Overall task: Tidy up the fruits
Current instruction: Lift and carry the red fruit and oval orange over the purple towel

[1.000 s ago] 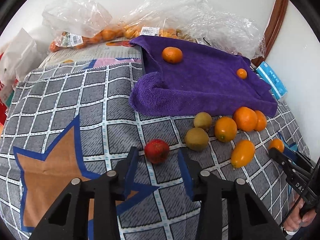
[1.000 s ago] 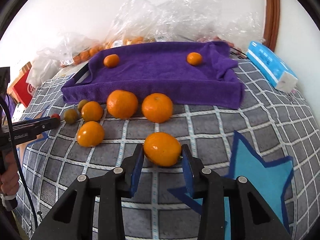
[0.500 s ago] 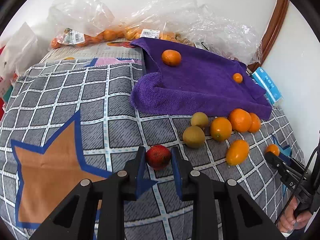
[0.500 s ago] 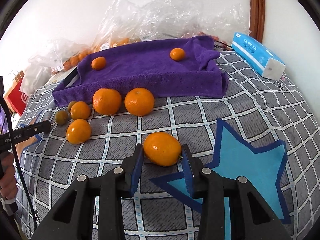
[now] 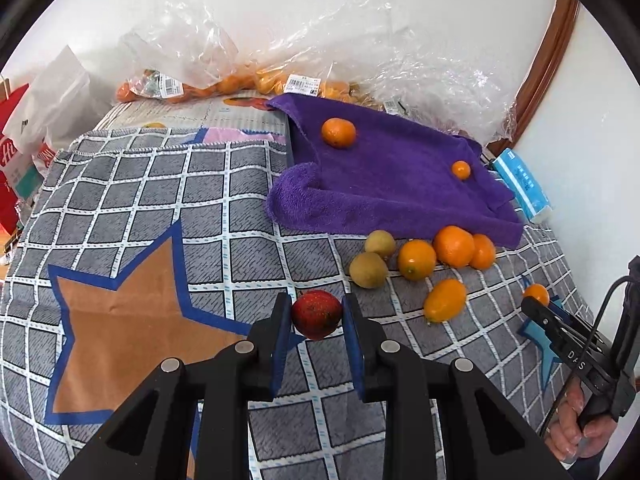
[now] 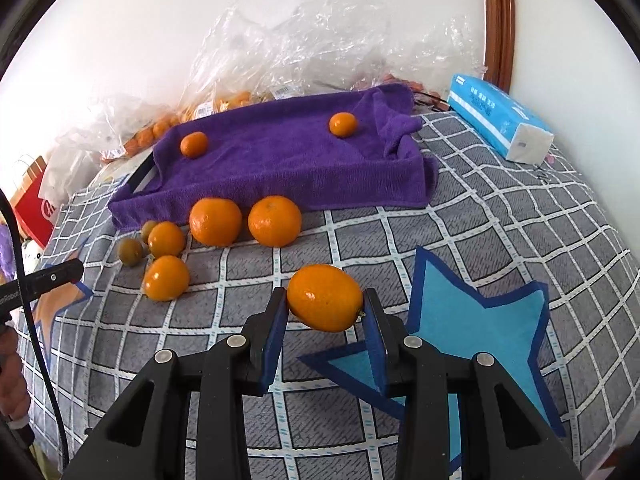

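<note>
Both black two-finger grippers point down at a slant: the left gripper (image 5: 316, 316) is clamped on a small red fruit (image 5: 316, 314). The right gripper (image 6: 325, 304) pinches an oval orange fruit (image 6: 325, 298), with a hand (image 5: 580, 428) on its handle.

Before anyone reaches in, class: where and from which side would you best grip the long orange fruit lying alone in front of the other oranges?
Grip the long orange fruit across its narrow middle, coming from above, jaws on its two long sides. It lies flat and apart from the round oranges, so both flanks are free; its tapered ends would likely slip.
</note>
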Available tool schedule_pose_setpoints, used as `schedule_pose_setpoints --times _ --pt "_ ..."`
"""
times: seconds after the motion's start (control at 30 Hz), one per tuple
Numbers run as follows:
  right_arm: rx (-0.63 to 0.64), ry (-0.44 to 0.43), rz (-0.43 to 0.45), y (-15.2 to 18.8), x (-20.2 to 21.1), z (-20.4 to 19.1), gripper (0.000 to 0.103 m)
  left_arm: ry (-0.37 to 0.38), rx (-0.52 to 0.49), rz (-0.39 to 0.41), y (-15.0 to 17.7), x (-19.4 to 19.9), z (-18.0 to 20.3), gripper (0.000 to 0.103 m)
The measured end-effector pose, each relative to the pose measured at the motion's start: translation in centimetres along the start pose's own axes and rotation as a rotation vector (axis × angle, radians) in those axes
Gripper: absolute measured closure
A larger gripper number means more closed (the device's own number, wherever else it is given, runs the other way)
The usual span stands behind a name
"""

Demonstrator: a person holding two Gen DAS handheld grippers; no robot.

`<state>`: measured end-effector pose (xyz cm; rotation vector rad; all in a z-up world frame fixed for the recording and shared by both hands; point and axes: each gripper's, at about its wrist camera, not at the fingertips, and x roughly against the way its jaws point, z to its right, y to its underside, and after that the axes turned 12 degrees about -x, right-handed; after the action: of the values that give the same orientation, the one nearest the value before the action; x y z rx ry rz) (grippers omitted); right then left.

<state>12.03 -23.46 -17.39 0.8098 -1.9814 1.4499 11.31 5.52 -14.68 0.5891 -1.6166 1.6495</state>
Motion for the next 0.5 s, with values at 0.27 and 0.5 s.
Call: schedule_pose_setpoints --times 0.27,0.5 --pt "-0.011 0.007 0.023 -1.1 1.3 -0.5 0.066 0.005 -0.006 0.023 -0.9 1.7 0.2 0.079" --pt "-0.017 0.001 0.041 -2.1 2.2 -1.1 0.066 0.011 -0.008 0.047 -1.7 2.8 0.3 0.079"
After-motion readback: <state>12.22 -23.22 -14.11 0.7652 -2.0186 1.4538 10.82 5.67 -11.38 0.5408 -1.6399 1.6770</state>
